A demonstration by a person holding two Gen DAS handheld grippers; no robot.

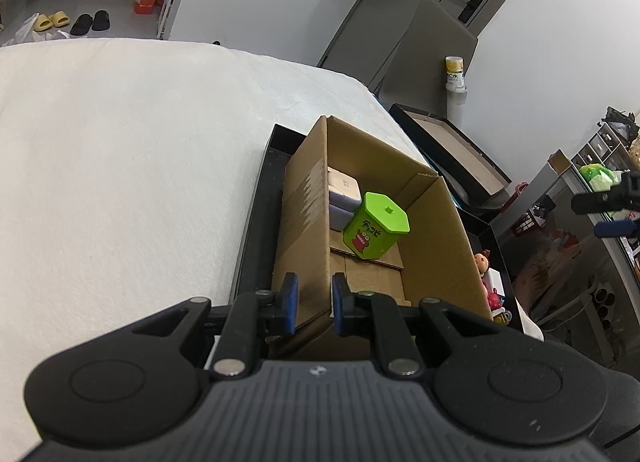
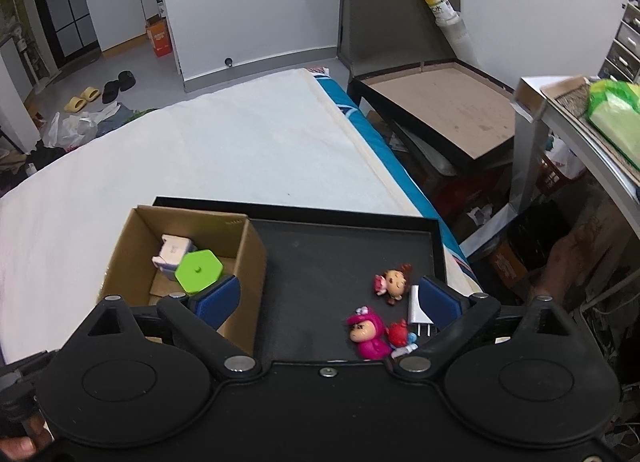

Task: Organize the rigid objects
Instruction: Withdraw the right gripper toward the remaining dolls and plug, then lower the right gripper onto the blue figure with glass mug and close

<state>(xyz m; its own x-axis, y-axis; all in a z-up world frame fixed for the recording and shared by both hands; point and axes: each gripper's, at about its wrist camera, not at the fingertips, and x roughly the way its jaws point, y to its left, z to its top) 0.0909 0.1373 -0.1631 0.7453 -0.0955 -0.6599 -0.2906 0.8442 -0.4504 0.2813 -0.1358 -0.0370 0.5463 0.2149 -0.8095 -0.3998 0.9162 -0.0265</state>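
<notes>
An open cardboard box (image 1: 304,198) (image 2: 244,262) stands in the left part of a black tray (image 2: 320,254) on the white bed. Inside it sit a green hexagonal tin (image 1: 376,226) (image 2: 199,271) and stacked white cases (image 1: 344,194) (image 2: 173,252). My left gripper (image 1: 314,302) is shut on the box's near left wall, pads on either side of it. My right gripper (image 2: 328,302) is open wide and empty above the tray. On the tray's right lie a brown-haired doll (image 2: 394,282), a pink figure (image 2: 368,336), a red figure (image 2: 400,334) and a white charger plug (image 2: 418,310).
The white bed (image 1: 120,162) stretches left and beyond the tray. To the right of the bed stand an open black case (image 2: 432,110), a grey shelf with a green bag (image 2: 612,114) and clutter on the floor. Slippers (image 1: 72,20) lie far off.
</notes>
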